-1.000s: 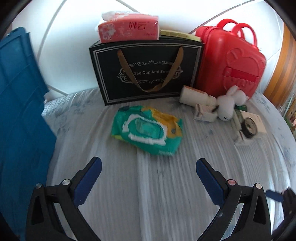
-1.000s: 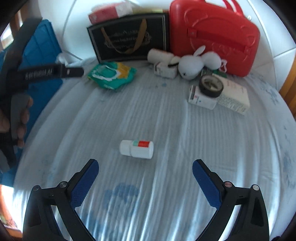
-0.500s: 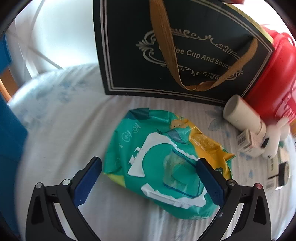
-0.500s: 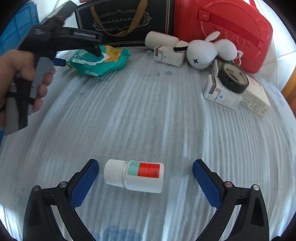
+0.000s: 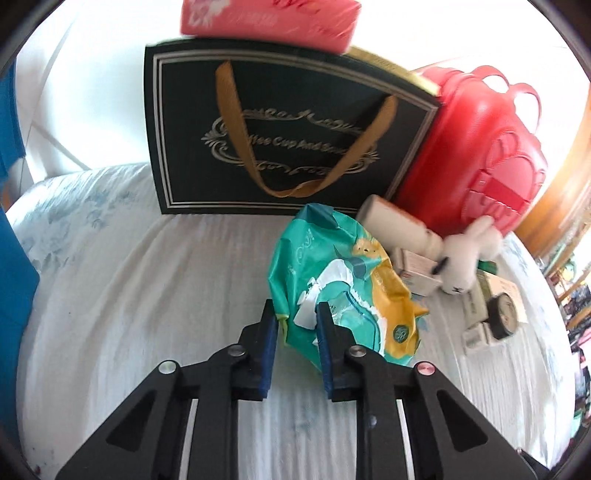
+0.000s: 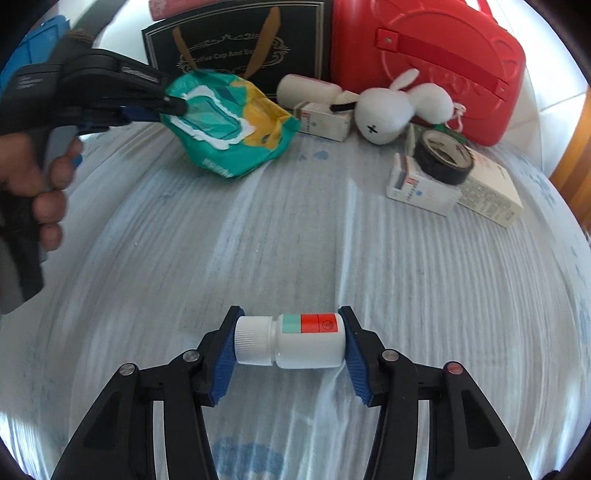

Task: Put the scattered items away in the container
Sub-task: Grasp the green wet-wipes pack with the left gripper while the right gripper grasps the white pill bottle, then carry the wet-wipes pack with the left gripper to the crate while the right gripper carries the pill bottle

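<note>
Both grippers have dropped from hovering wide onto their targets. Left gripper [image 5: 297, 343] is closing, pinching the near edge of the wipes pack [image 5: 343, 291], which lies ahead on the bed [image 5: 147, 295]. Right gripper [image 6: 290, 341] is closing on the bottle [image 6: 291, 341], whose long axis spans pad to pad, cap leftward. Bag [image 5: 288, 129] reads "Coffee Cup And Saucer", partly covered.

Black gift bag [image 5: 288, 129], gold ornamental frame: "Coffee Cup And Sauc…", partly covered by the ribbon handle. Pink tissue pack [image 5: 269, 16], medicine boxes [image 6: 417, 184], white bottle's label [image 6: 310, 325], green wipes pack [image 5: 343, 284]: print present, too small or blurred to read.
</note>
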